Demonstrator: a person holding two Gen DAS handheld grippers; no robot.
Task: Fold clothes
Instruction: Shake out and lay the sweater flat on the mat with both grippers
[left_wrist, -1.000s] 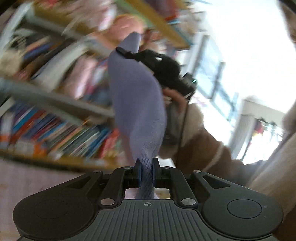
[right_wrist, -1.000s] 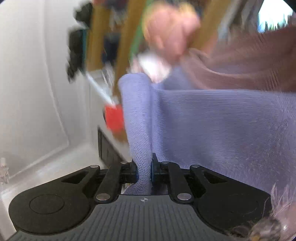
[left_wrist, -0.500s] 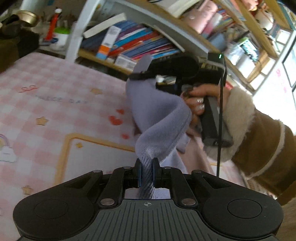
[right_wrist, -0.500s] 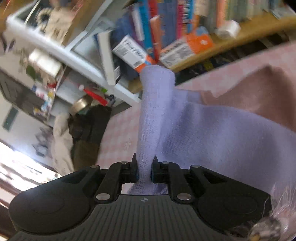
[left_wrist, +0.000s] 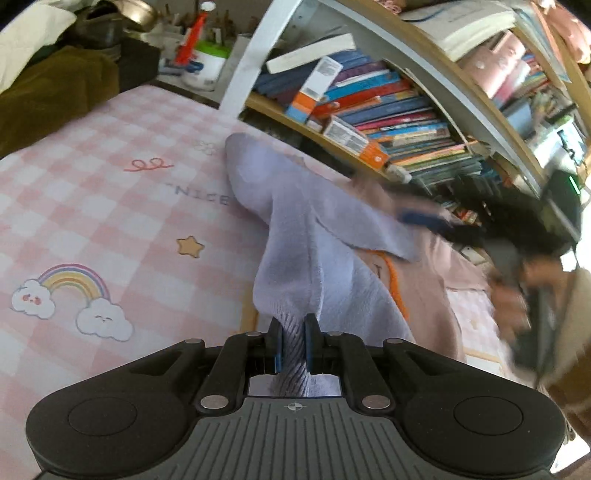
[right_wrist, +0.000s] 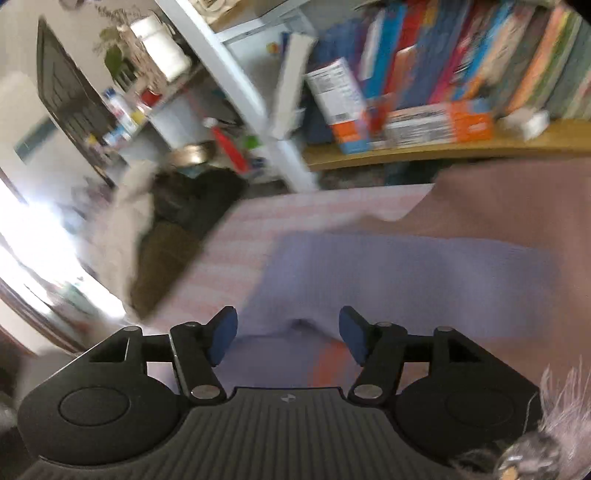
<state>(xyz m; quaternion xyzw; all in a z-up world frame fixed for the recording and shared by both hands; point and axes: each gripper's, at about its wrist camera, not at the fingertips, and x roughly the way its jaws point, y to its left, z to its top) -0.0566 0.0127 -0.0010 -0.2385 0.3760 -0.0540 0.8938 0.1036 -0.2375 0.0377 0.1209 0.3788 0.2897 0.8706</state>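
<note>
- Left gripper (left_wrist: 291, 343): jaws narrow, clamped on the ribbed edge of a lilac garment (left_wrist: 295, 236). The cloth runs forward from the jaws and drapes down onto the pink checked bed cover (left_wrist: 92, 206). This grip probably anchors one end while the other is set down.
- Right gripper (right_wrist: 288, 332): its jaws have just been opening and stand wide, with nothing pinched. The lilac garment lies flat just ahead of and below them, with a small pucker between the pads (right_wrist: 221, 332), likely where the cloth was let go.
- A brownish-pink garment (right_wrist: 517, 206) lies under and to the right of the lilac one, beyond the right jaws.
- From the left wrist view the right gripper and the hand (left_wrist: 513, 295) carrying it are blurred; I cannot tell from there whether any cloth touches them.
- Bookshelf (left_wrist: 388, 110) sits beyond the bed's far edge.
- Judgement: one half of the fold is laid down; the left end is not yet released.
</note>
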